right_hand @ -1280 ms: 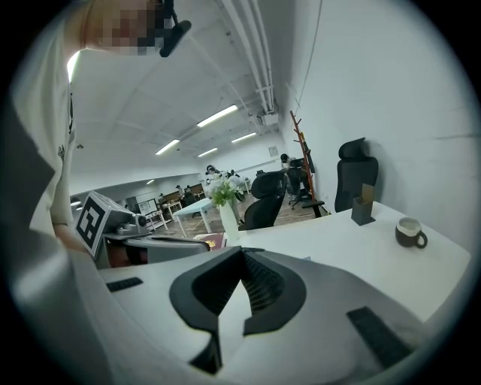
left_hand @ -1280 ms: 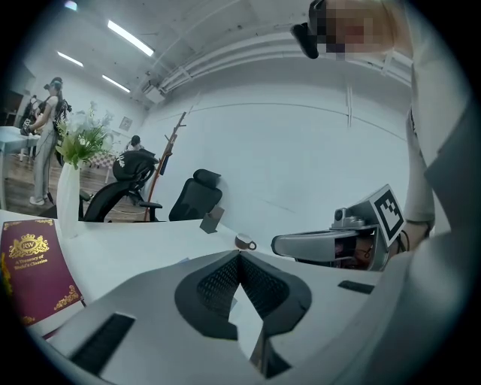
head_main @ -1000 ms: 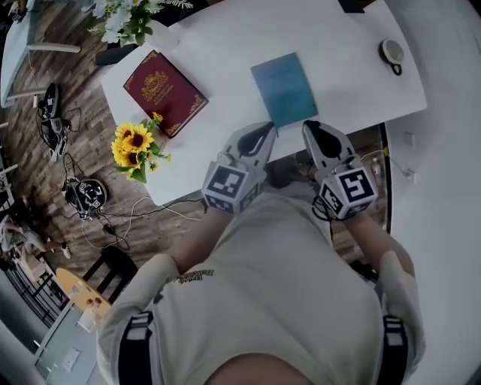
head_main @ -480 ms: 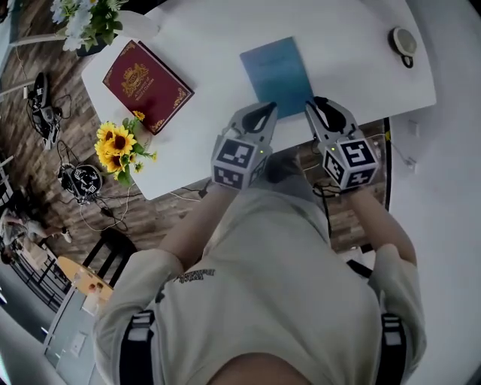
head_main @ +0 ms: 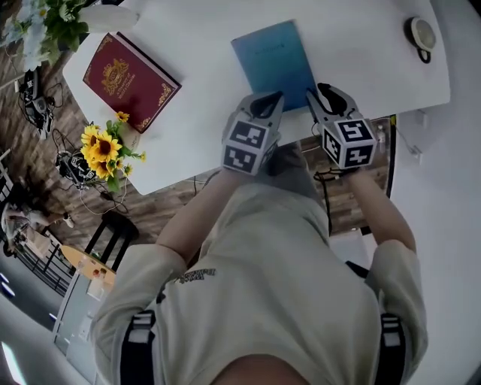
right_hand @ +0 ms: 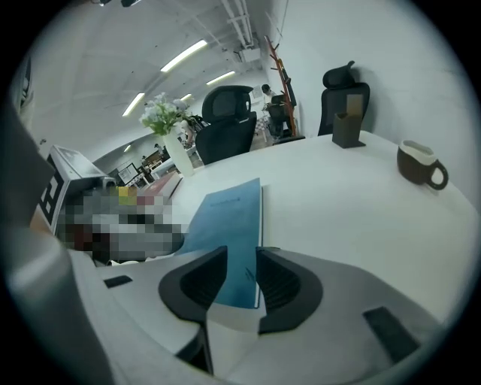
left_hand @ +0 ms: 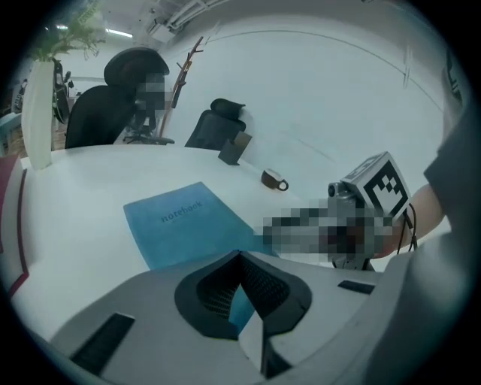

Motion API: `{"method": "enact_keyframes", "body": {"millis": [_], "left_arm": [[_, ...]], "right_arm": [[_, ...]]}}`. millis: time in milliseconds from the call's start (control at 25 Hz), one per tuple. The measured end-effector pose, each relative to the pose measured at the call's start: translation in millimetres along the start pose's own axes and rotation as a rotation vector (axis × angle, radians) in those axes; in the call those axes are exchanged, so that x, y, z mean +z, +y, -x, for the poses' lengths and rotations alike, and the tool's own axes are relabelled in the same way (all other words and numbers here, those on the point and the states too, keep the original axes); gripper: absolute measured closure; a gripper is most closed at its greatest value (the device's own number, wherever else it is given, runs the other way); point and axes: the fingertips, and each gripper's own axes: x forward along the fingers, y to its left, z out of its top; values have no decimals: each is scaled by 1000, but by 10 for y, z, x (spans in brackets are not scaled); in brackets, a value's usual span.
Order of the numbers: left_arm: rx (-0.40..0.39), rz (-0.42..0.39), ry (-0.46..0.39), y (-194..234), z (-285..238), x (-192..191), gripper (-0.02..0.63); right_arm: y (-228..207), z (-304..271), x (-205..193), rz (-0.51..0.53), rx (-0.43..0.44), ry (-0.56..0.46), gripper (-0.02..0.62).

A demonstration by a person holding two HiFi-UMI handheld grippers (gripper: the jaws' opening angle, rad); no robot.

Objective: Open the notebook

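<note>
Step in hand: approach, before any contact with the cover. Nearest to me, the left gripper (head_main: pixel 267 98) has its fingers pressed together at the tips with nothing pinched; the right gripper (head_main: pixel 319 92) has fingers that have just been opening and now stand spread, with the notebook's near right corner showing in the gap but no pad pressing on it. Both point down at the near edge of the bench (head_main: pixel 361 68). The notebook (head_main: pixel 272 60) lies flat and closed at 12 o'clock, just beyond both sets of fingertips. As I judge it, the next move calls for one gripper to steady the notebook while the spread fingers catch the free edge of the cover alone and lift it over; taking several pages with it is the risk. Count: one blue notebook, one red book (head_main: pixel 129 79) at 10 o'clock, one mug (head_main: pixel 421 34) at 2 o'clock, one bunch of sunflowers (head_main: pixel 104 149), one spray of white flowers (head_main: pixel 45 22).
</note>
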Motion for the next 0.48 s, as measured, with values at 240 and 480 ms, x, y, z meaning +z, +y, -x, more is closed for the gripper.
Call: {"method": "enact_keyframes", "body": {"millis": [240,480], "left_arm": [[-8,-1,115,23,-182,-280,594],[-5,-4,146,38,-255,-356,594]], "right_arm": [[-6,-180,-203,-81,55,58,422],[-56,-138,-210,-105,38,35,505]]}}
